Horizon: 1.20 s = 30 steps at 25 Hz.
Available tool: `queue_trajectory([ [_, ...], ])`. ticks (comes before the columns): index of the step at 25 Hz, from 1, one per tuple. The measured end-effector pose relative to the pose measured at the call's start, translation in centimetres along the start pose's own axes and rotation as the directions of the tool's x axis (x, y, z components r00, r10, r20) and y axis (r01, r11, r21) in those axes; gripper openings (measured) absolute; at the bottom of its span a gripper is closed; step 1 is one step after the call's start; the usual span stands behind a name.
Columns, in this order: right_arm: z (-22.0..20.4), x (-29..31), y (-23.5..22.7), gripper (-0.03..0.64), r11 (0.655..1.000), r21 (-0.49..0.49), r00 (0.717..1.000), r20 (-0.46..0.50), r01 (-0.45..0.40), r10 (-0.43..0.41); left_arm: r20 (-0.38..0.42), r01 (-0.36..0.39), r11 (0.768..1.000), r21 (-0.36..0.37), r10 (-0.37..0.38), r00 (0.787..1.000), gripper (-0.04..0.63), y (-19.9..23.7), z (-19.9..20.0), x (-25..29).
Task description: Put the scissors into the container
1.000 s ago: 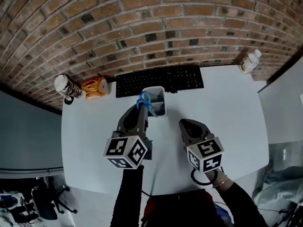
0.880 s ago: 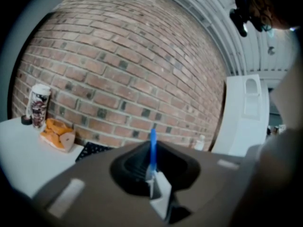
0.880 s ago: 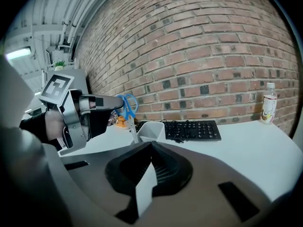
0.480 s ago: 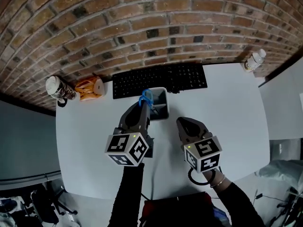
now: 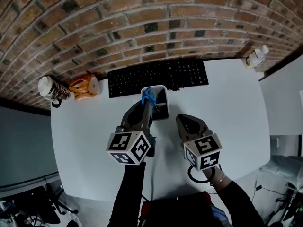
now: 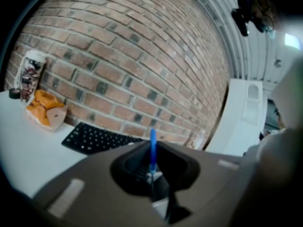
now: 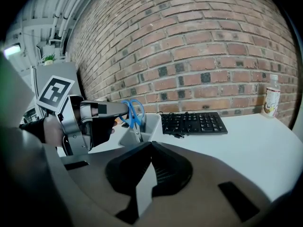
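Blue-handled scissors (image 5: 149, 96) hang from my left gripper (image 5: 146, 104), which is shut on them just below the handles. The right gripper view shows the scissors (image 7: 131, 111) with handles up and blades pointing down into the left side of the light grey container (image 7: 147, 123). That container (image 5: 163, 109) stands just in front of the keyboard. From the left gripper view only the blue handle (image 6: 153, 149) shows, edge-on between the jaws. My right gripper (image 5: 185, 123) hovers to the right of the container, shut and empty.
A black keyboard (image 5: 158, 75) lies along the brick wall. At the far left stand a patterned cup (image 5: 49, 89) and an orange object (image 5: 83, 86). A small bottle (image 5: 258, 56) stands at the far right corner of the white table (image 5: 236, 108).
The left gripper with the scissors has edged forward and slightly right, further over the container. The right gripper has hardly moved.
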State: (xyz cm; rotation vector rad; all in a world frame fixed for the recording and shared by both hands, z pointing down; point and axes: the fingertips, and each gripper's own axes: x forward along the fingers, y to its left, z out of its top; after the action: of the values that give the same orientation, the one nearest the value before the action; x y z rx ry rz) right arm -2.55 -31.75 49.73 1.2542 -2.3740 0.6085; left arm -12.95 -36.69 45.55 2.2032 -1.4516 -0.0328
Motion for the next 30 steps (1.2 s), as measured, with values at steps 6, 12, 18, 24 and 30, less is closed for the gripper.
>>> queue_trajectory([
  [6,-0.4,0.6,0.2,0.009,1.000,-0.002,1.000,-0.018,-0.004,0.004,-0.009,0.007,0.999,-0.037,-0.007,1.000,0.031,0.6,-0.7,0.3],
  [12,-0.8,0.9,0.2,0.009,1.000,0.000,1.000,-0.027,-0.005,0.005,-0.014,0.009,0.998,-0.062,-0.010,1.000,0.034,1.1,-1.2,0.4],
  [18,-0.8,0.8,0.1,0.009,1.000,-0.002,1.000,-0.028,-0.003,0.003,-0.035,-0.008,0.999,-0.037,0.007,0.999,0.046,1.4,-1.6,0.6],
  [24,-1.1,0.7,0.1,0.009,1.000,0.000,0.999,-0.035,0.001,-0.001,-0.056,-0.029,1.000,0.001,0.029,0.998,0.063,2.0,-1.9,0.4],
  [30,-1.4,0.6,0.4,0.009,1.000,0.011,0.999,-0.036,0.007,-0.006,-0.078,-0.046,0.999,0.011,0.047,0.996,0.081,2.9,-2.4,0.0],
])
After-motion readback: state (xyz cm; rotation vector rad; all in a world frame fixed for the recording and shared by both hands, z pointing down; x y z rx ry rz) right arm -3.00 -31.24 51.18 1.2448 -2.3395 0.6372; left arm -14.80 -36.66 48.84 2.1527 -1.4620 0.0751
